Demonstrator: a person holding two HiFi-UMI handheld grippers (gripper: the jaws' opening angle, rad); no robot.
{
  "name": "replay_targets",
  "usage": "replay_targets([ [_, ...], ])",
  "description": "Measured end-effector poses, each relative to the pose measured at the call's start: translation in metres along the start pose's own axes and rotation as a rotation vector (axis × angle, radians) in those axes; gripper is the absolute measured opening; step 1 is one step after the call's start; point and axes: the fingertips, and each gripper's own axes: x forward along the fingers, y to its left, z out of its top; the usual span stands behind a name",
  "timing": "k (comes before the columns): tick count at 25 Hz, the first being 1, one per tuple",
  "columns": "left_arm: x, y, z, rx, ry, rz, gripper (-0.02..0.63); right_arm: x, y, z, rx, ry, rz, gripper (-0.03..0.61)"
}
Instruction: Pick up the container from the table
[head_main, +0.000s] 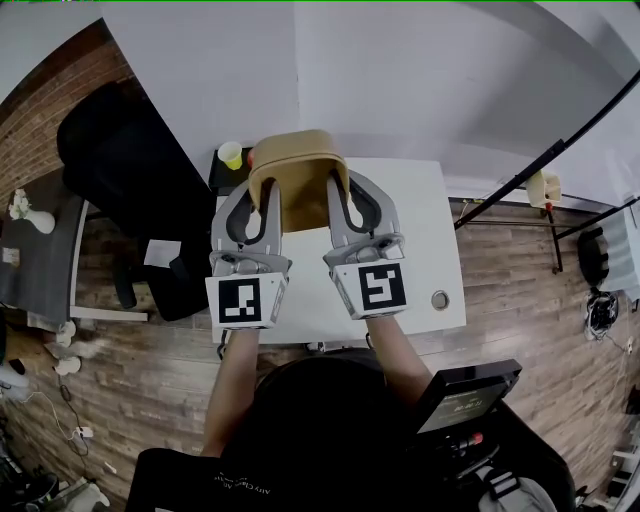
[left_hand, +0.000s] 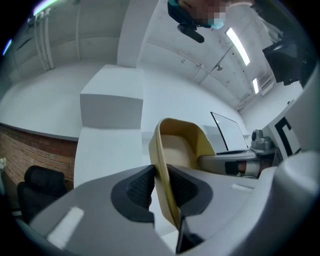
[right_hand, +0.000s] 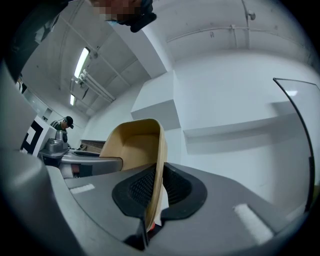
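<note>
A tan, shallow container (head_main: 296, 176) hangs in the air above the white table (head_main: 425, 225), tilted so its open side faces the camera on my head. My left gripper (head_main: 266, 205) is shut on its left wall and my right gripper (head_main: 336, 203) on its right wall. In the left gripper view the container's wall (left_hand: 165, 180) runs between the black pads (left_hand: 140, 189), which press on it. The right gripper view shows the same: the thin tan wall (right_hand: 159, 175) is pinched between ribbed pads (right_hand: 144, 187), and the left gripper (right_hand: 85, 162) reaches in from the left.
A yellow cup (head_main: 231, 154) stands on a dark thing at the table's far left corner. A small round grey object (head_main: 440, 299) lies near the table's right front edge. A black chair (head_main: 125, 160) stands left of the table, a dark stand (head_main: 530, 170) to the right.
</note>
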Motion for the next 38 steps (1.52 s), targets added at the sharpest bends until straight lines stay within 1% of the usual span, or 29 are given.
replay_targets([
  [5,-0.006,0.002,-0.017,0.003,0.01,-0.001,0.063,-0.001,0.005,-0.023,0.0,0.039,-0.013,0.032],
  [10,-0.012,0.001,-0.038,-0.032,0.036,0.005,0.063,-0.007,0.009,-0.036,-0.008,0.05,-0.011,0.029],
  [14,-0.017,-0.005,-0.041,-0.013,0.037,0.022,0.063,-0.013,0.007,-0.04,-0.004,0.054,-0.01,0.028],
  [20,-0.028,-0.006,-0.059,0.003,0.065,0.009,0.063,-0.02,0.016,-0.055,-0.018,0.069,-0.004,0.031],
  [25,-0.029,-0.016,-0.065,0.011,0.082,0.026,0.063,-0.026,0.009,-0.061,-0.013,0.089,0.001,0.031],
  [31,-0.031,-0.011,-0.075,0.017,0.098,0.012,0.063,-0.024,0.018,-0.074,-0.028,0.115,0.008,0.032],
  [38,-0.035,-0.003,-0.074,0.024,0.101,0.017,0.063,-0.021,0.027,-0.07,-0.047,0.109,0.014,0.034],
])
